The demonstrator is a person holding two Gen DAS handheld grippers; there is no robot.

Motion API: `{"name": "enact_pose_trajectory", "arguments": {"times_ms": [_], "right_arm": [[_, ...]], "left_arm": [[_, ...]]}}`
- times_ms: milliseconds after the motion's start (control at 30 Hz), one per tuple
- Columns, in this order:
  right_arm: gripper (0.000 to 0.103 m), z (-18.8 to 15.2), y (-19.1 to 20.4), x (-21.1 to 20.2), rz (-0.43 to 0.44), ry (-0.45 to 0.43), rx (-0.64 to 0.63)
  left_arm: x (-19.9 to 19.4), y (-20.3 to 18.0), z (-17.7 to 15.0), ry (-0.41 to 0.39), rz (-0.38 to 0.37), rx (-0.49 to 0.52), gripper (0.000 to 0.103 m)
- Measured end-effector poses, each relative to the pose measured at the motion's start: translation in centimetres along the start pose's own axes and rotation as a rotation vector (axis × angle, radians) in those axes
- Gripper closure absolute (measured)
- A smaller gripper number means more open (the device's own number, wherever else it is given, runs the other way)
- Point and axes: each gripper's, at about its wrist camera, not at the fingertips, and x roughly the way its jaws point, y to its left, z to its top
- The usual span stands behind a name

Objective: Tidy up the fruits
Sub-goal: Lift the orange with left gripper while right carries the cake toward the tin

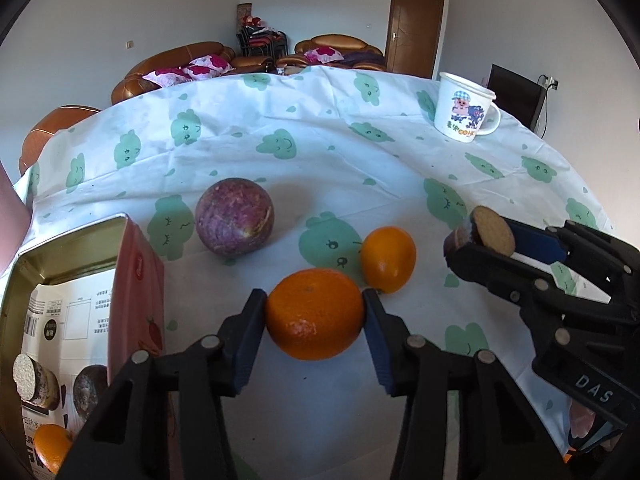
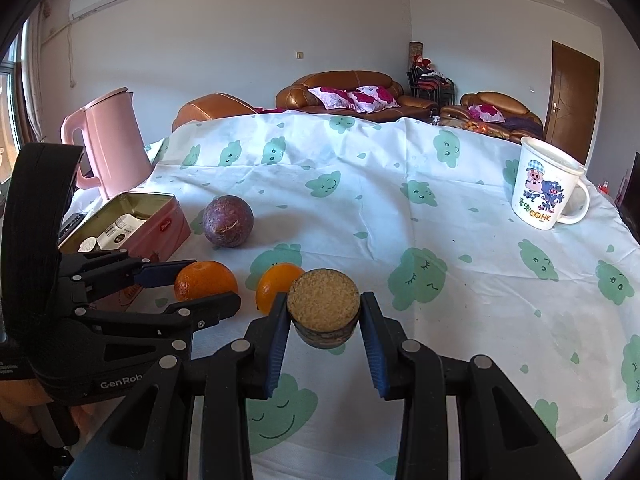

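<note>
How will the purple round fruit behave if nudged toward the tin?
The purple fruit looks nearly spherical and stands free on the tablecloth, so it would probably roll. Cloth wrinkles may deflect it. Its mottled rind looks firm, likely not fragile. The pink tin wall beside it would probably stop it.

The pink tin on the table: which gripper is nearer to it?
Left. The left gripper, shut on the orange, sits just beside the pink tin; the right gripper, holding a cut fruit piece, is farther away.
</note>
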Motion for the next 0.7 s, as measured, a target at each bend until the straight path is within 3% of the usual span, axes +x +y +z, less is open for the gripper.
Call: {"name": "enact_pose_trajectory", "arguments": {"times_ms": [300, 700], "right_arm": [[0.066, -0.2, 0.0, -1.5, 0.035, -0.078, -0.001], [0.066, -0.3, 0.3, -2.7, 0.042, -0.145, -0.023]], "left_arm": [[-2.9, -0.6, -0.4, -0.153, 0.000, 0.030, 0.054], [-4.8, -0.2, -0.7, -0.255, 0.013, 0.019, 0.054]]}}
